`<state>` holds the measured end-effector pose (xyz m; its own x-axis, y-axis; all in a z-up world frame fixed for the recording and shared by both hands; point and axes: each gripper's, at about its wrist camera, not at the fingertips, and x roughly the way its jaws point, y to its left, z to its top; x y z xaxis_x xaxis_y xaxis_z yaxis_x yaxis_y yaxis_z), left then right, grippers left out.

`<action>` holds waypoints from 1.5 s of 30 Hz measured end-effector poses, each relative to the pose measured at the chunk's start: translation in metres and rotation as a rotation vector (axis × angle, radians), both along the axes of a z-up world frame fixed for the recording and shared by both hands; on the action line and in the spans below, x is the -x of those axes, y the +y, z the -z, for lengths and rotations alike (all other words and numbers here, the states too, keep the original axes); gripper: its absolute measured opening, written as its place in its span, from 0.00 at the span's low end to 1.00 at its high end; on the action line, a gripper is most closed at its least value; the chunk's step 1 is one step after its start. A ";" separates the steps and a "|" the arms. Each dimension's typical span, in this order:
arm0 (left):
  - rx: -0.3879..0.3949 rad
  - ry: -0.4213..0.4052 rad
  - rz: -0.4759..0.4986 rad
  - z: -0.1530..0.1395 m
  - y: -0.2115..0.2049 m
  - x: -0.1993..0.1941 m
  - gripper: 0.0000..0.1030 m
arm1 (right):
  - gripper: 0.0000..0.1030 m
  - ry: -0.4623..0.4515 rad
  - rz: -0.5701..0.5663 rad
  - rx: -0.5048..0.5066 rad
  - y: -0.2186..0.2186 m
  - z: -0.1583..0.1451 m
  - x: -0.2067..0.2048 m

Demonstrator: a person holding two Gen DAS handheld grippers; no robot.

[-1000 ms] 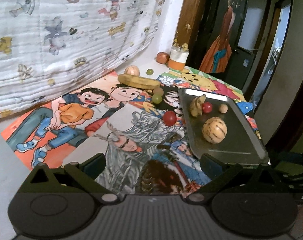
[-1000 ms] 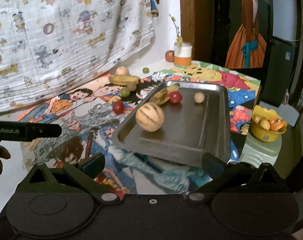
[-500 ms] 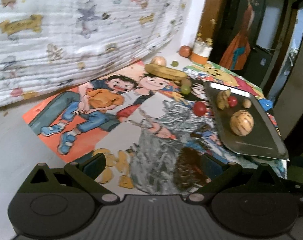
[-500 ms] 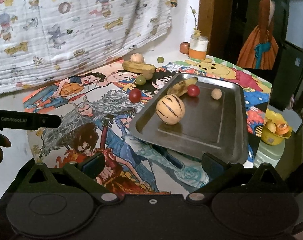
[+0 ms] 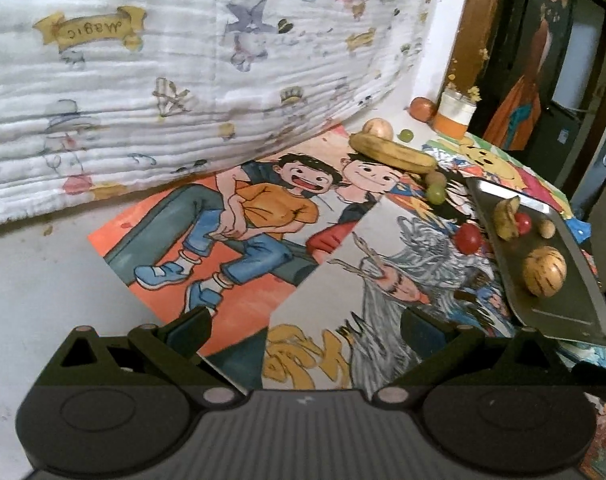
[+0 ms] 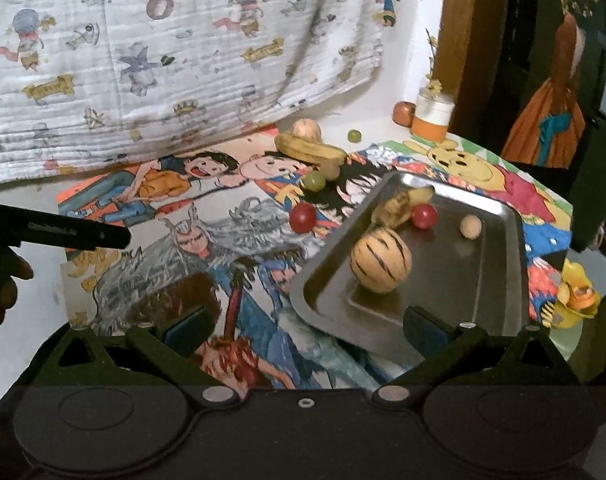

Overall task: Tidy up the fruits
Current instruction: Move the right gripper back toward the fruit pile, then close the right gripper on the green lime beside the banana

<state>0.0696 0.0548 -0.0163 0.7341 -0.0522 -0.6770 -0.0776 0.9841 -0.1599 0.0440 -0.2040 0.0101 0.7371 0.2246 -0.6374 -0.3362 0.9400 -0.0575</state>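
Note:
A metal tray lies at the table's right and holds a striped melon, a small banana, a red fruit and a small beige fruit. On the cartoon mats lie a red fruit, a green fruit, a long banana, a pale round fruit and a small green fruit. My left gripper is open and empty over the mats, left of the tray. My right gripper is open and empty at the tray's near edge.
A cartoon-print cloth hangs along the back. A white-and-orange jar and an orange-red fruit stand at the far corner. A yellow bowl sits below the table's right edge. The left gripper's body shows at left.
Both grippers have swung left and pulled back a little; the tray now sits further right in both views. Nothing was grasped or moved.

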 end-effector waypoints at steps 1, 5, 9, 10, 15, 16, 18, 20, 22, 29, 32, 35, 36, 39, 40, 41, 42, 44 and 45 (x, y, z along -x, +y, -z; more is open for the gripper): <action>-0.006 0.004 -0.001 0.000 0.001 -0.004 1.00 | 0.99 -0.009 -0.006 -0.001 0.002 -0.002 -0.003; -0.019 0.005 -0.002 0.001 0.002 -0.016 1.00 | 0.99 -0.039 -0.038 -0.003 0.005 -0.012 -0.014; -0.028 -0.004 0.016 -0.001 0.000 -0.025 1.00 | 0.99 -0.103 -0.094 0.044 0.010 -0.031 -0.029; -0.030 -0.005 0.022 -0.001 -0.001 -0.028 1.00 | 0.99 -0.121 -0.112 0.058 0.011 -0.038 -0.034; -0.040 -0.014 0.047 -0.003 -0.003 -0.038 1.00 | 0.99 -0.164 -0.167 0.053 0.012 -0.069 -0.063; -0.038 -0.018 0.052 -0.004 -0.004 -0.040 1.00 | 0.99 -0.157 -0.170 0.038 0.012 -0.075 -0.070; -0.032 -0.029 0.067 -0.006 -0.007 -0.044 1.00 | 0.99 -0.123 -0.167 -0.010 0.010 -0.085 -0.088; -0.017 -0.042 0.084 -0.008 -0.011 -0.048 1.00 | 0.99 -0.066 -0.163 -0.077 0.007 -0.093 -0.109; 0.006 -0.053 0.100 -0.010 -0.016 -0.052 1.00 | 0.99 0.002 -0.150 -0.129 0.004 -0.094 -0.131; 0.073 -0.092 0.209 -0.007 -0.045 -0.069 1.00 | 0.99 0.130 -0.143 -0.168 0.008 -0.072 -0.191; 0.070 -0.112 0.261 -0.004 -0.061 -0.076 1.00 | 0.93 0.190 -0.132 -0.195 0.011 -0.055 -0.209; 0.068 -0.127 0.298 -0.001 -0.074 -0.084 1.00 | 0.85 0.241 -0.119 -0.219 0.014 -0.037 -0.225; 0.068 -0.134 0.308 0.001 -0.078 -0.087 0.99 | 0.82 0.251 -0.112 -0.224 0.014 -0.032 -0.229; 0.074 -0.137 0.328 0.006 -0.085 -0.094 0.97 | 0.74 0.279 -0.079 -0.250 0.012 -0.017 -0.239; 0.077 -0.137 0.334 0.008 -0.088 -0.097 0.95 | 0.71 0.286 -0.072 -0.257 0.012 -0.013 -0.242; 0.081 -0.136 0.335 0.010 -0.089 -0.098 0.94 | 0.69 0.294 -0.067 -0.264 0.011 -0.010 -0.245; 0.088 -0.134 0.333 0.012 -0.089 -0.099 0.92 | 0.65 0.299 -0.062 -0.268 0.010 -0.007 -0.248; 0.109 -0.126 0.328 0.017 -0.090 -0.103 0.89 | 0.62 0.307 -0.055 -0.272 0.010 -0.002 -0.253; 0.119 -0.120 0.329 0.019 -0.091 -0.105 0.87 | 0.60 0.312 -0.051 -0.274 0.010 0.000 -0.255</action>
